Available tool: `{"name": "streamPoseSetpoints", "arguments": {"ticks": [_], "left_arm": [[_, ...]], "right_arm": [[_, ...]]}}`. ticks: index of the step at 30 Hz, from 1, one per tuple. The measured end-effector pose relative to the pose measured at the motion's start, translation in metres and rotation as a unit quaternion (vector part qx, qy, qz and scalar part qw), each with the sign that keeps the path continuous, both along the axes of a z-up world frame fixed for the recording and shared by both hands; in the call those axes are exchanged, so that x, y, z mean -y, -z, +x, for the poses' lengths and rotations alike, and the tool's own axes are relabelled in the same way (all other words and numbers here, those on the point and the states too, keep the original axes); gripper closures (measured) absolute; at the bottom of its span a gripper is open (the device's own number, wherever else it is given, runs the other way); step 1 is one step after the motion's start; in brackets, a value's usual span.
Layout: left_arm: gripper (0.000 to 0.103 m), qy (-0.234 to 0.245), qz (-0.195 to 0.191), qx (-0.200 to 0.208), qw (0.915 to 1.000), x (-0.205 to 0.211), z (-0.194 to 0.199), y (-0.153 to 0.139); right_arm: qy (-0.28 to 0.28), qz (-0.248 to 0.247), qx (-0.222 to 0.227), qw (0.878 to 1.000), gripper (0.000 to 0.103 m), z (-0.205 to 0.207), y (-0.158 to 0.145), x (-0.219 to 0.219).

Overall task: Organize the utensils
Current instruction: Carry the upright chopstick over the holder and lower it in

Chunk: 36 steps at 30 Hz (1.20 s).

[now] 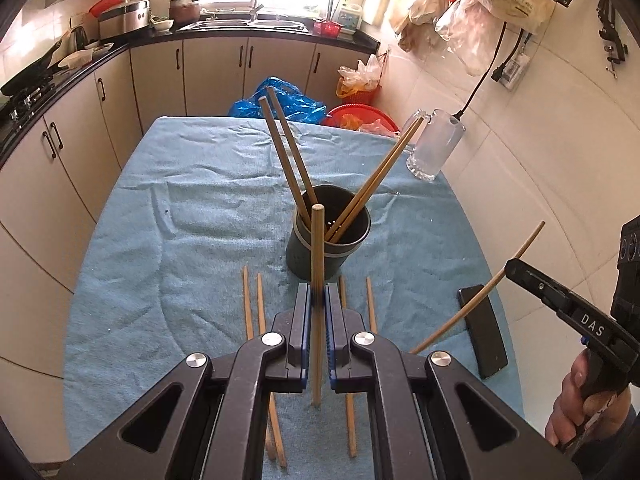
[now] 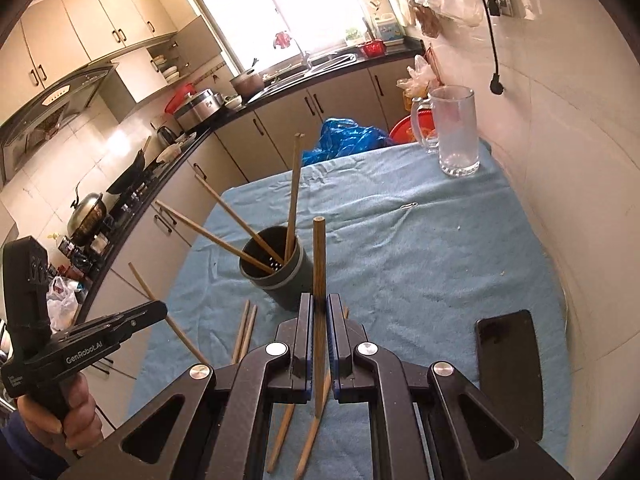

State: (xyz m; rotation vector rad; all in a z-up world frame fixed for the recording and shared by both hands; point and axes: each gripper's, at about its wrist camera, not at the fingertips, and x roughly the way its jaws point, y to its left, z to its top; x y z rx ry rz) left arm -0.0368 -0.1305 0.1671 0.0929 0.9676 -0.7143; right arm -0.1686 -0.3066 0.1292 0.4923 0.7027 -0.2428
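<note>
Nearest, the left tongs (image 1: 319,300) are clamped on one upright brown wooden chopstick (image 1: 317,248), its top end level with the holder's mouth and its lower end just above the cloth. The right tongs (image 2: 319,312) grip a second upright wooden chopstick (image 2: 319,264) the same way. Each hand's tool shows at the edge of the other's view, a chopstick slanting through its closed tips. Under and beside both tongs, several loose wooden chopsticks (image 1: 248,304) lie flat on the light blue cloth-covered surface (image 1: 192,208). On the near right rests a flat black phone (image 2: 510,360). Just beyond the tongs, at mid-surface, stands a dark grey round plastic utensil holder (image 1: 332,236) with four chopsticks (image 1: 288,148) leaning out of it, two to the left and two to the right. At the far right corner stands a clear glass mug (image 2: 456,128) with a handle. Beyond the far edge lie a crumpled blue plastic bag (image 1: 288,104) and a red basin (image 1: 360,114).
</note>
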Motion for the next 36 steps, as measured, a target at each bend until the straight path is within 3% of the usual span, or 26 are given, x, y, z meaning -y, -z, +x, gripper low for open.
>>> {"name": "streamPoseSetpoints", "arguments": {"ticks": [17, 36], "left_arm": [[0.097, -0.009, -0.025, 0.019, 0.9995, -0.006, 0.007, -0.031], [0.097, -0.012, -0.079, 0.079, 0.9937, -0.012, 0.027, -0.113]], "right_arm": [[0.022, 0.023, 0.035, 0.999, 0.096, -0.004, -0.034, 0.025], [0.024, 0.032, 0.078, 0.996, 0.096, 0.013, -0.076, 0.040]]}}
